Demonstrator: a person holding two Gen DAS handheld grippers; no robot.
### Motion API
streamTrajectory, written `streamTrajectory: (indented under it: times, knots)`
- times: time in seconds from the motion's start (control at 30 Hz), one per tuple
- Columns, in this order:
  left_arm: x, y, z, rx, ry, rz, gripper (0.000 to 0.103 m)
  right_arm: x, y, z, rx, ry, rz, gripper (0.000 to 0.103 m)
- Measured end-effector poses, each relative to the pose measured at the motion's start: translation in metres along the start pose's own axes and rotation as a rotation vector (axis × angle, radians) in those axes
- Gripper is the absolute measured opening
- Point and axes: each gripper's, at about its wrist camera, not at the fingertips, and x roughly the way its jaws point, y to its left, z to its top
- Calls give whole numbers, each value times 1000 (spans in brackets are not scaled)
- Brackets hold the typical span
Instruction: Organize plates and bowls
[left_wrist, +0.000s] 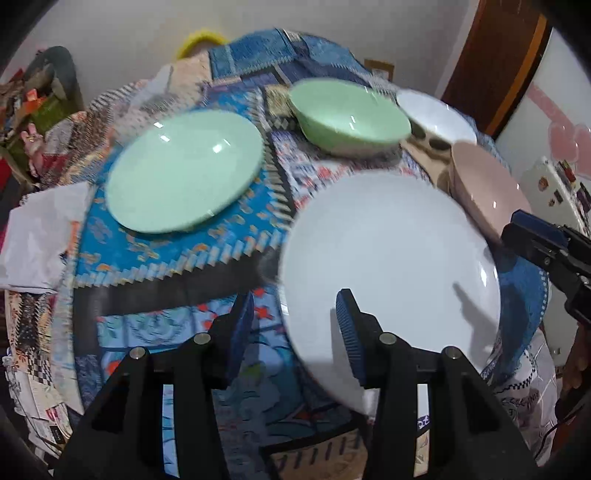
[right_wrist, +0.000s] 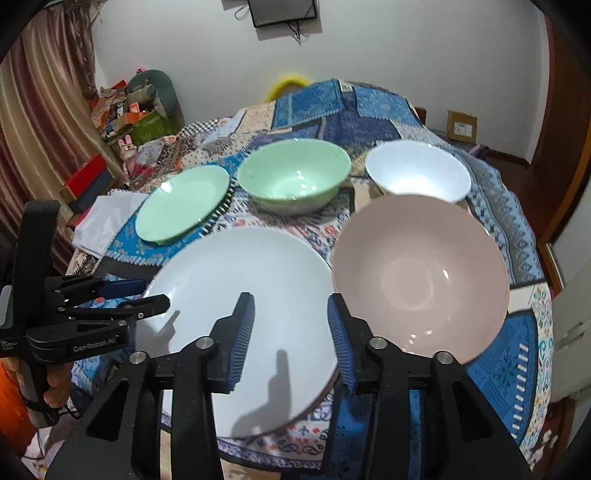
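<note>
A white plate (left_wrist: 391, 258) (right_wrist: 240, 317) lies at the near edge of the patchwork table. A green plate (left_wrist: 184, 170) (right_wrist: 181, 203) lies to its far left. A green bowl (left_wrist: 347, 116) (right_wrist: 295, 173), a white bowl (left_wrist: 436, 114) (right_wrist: 417, 173) and a pink bowl (left_wrist: 487, 188) (right_wrist: 421, 273) stand behind and right. My left gripper (left_wrist: 295, 325) (right_wrist: 147, 291) is open, hovering at the white plate's left rim. My right gripper (right_wrist: 291, 332) (left_wrist: 524, 236) is open above the gap between white plate and pink bowl.
The round table carries a blue patterned patchwork cloth (right_wrist: 369, 110). A white folded cloth (left_wrist: 37, 236) (right_wrist: 107, 218) lies at the left edge. Cluttered boxes (right_wrist: 136, 110) stand by the curtain at the left. A cardboard box (right_wrist: 461, 127) sits on the floor behind.
</note>
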Motion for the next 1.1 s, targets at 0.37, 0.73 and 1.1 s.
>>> streamTrajectory:
  times: [0.37,0.73,1.1]
  knots:
    - [-65,60,25,-78,-185,82,62,16,39,39,-76,-66,55,61]
    - [-46,130,50,-172,-176,142,84,76,71,67,-119,11,90,62]
    - [23,178,66,-156,-71,160,84,141,90,81,-150,149,98,61]
